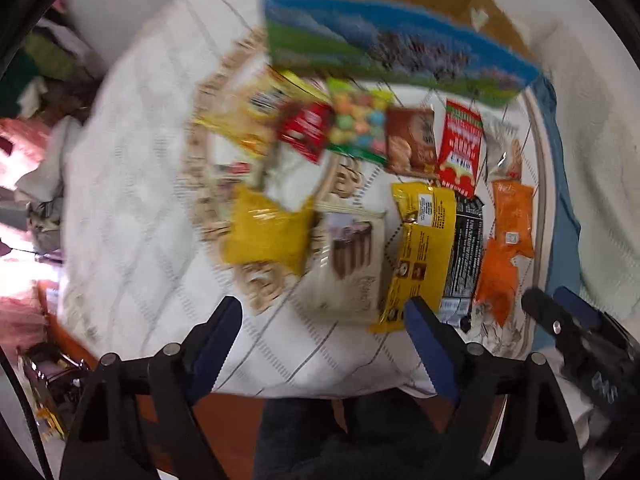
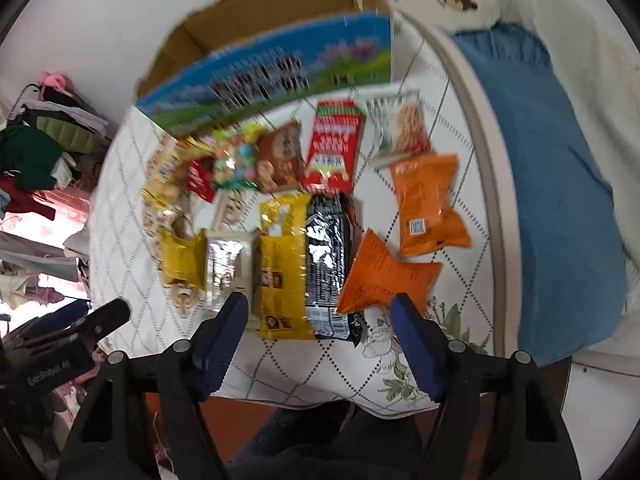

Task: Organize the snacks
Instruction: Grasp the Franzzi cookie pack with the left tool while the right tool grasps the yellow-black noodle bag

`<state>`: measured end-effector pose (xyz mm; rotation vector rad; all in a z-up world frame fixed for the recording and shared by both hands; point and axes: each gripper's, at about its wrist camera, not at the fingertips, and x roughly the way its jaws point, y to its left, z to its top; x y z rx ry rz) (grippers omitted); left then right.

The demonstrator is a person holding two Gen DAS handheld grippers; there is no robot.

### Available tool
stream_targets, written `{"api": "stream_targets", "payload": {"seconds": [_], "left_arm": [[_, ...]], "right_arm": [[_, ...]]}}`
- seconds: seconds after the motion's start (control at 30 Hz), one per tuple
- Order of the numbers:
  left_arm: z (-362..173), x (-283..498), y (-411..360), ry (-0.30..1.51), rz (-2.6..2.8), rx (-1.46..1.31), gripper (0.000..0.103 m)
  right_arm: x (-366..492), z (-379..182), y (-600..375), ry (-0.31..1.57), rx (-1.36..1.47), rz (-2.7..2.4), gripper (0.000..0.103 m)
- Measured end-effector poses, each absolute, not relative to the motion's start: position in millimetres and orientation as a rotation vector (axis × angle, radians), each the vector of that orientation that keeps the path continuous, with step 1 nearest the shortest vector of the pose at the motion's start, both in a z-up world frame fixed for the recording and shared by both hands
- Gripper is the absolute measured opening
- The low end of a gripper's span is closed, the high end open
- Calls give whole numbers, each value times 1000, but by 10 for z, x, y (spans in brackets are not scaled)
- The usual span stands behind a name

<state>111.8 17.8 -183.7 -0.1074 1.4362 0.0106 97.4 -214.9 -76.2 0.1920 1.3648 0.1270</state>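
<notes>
Several snack packs lie on a white quilted table (image 2: 280,364). In the right wrist view a long yellow pack (image 2: 284,264), a black pack (image 2: 328,260) and two orange bags (image 2: 428,204) lie in front of my open, empty right gripper (image 2: 318,304). A red pack (image 2: 334,152) and a brown pack (image 2: 280,160) lie further back. In the left wrist view my left gripper (image 1: 324,310) is open and empty, above the table's near edge, just short of a cream wafer pack (image 1: 352,256) and the yellow pack (image 1: 424,248). An open cardboard box (image 2: 280,56) with a blue-green printed side stands behind the snacks.
A blue cushion (image 2: 560,200) lies on a seat to the right of the table. Clothes are piled at the left (image 2: 36,152). The right gripper shows at the right edge of the left wrist view (image 1: 576,332). A wooden floor is below the table edge.
</notes>
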Motion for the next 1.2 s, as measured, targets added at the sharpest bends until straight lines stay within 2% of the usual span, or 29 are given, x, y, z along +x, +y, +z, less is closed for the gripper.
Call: {"api": "stream_targets", "payload": {"seconds": [0.23,0.27,0.33,0.53,0.7,0.8,0.87,0.93,1.2], "left_arm": [[-2845,1589,-146,1626,-38,-50,81],[-2928,1599,-155,1641,-33,-49,71],[-3057,1587,-145,1657,-22,-49,57],[-3001,1425,164,1598,61,-106,57],[-3000,1310,357,1608,88,-144,59],[-3010,1263,390,1606,72,-152,59],[-3035,1265,420,1610,63,-161,59],[-3072,1335,450,1613,54,-172,59],[-3181,1387,455,1623,3,-180,59]], "right_arm": [[1194,-1179,-2185,1424,204,102,76],[1225,-1224,-2181,1430,207,104,76],[1242,-1267,-2168,1439,207,103,76],[1304,-1394,-2046,1449,222,121,76],[1472,-1719,-1792,1482,189,121,78],[1565,-1983,-1597,1529,122,118,84],[1600,-2119,-1498,1552,91,119,95],[1621,-2187,-1435,1565,77,109,96],[1725,-2406,-1174,1582,5,61,96]]}}
